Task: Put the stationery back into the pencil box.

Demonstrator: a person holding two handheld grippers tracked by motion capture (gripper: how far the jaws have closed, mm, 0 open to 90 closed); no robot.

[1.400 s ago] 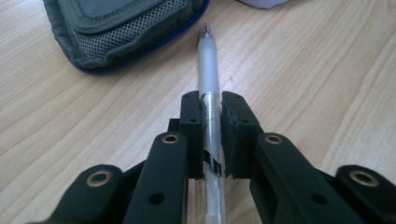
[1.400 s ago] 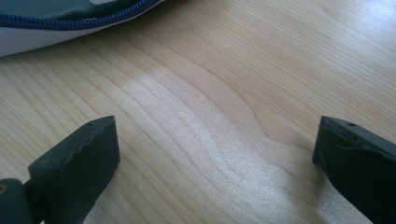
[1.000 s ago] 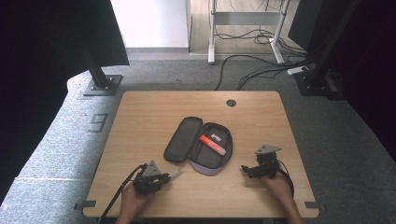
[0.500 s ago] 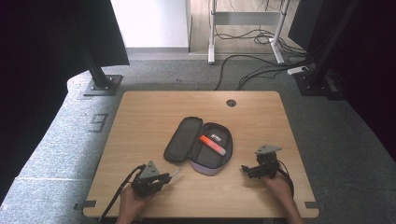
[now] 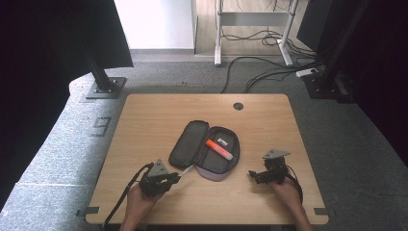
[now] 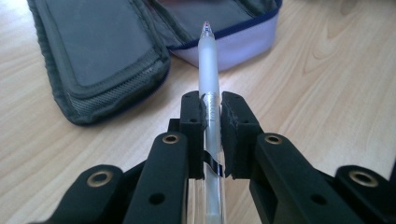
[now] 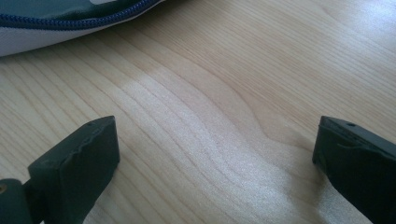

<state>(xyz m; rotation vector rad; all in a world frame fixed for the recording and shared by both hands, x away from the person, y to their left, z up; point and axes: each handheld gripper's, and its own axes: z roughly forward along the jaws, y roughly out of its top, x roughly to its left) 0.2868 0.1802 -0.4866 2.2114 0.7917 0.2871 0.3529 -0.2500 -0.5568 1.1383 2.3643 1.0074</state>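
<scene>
An open grey pencil case point(image 5: 207, 148) lies in the middle of the wooden table, flap spread to the left, with an orange-red marker point(image 5: 219, 149) inside. My left gripper point(image 5: 174, 176) is near the front left, shut on a frosted white pen point(image 6: 208, 74) whose tip points at the case's pale front wall point(image 6: 243, 44). The pen point(image 5: 184, 170) is held just above the table. My right gripper point(image 5: 252, 174) rests at the front right, to the right of the case, its jaws wide apart over bare wood point(image 7: 215, 140) with nothing between them.
The table point(image 5: 144, 125) has a round cable hole point(image 5: 237, 106) at its back edge. Black stand bases and cables sit on the grey floor behind. Bare wood surrounds the case on all sides.
My left gripper has lifted slightly off the table with the pen and edged toward the case. The right gripper has stayed still.
</scene>
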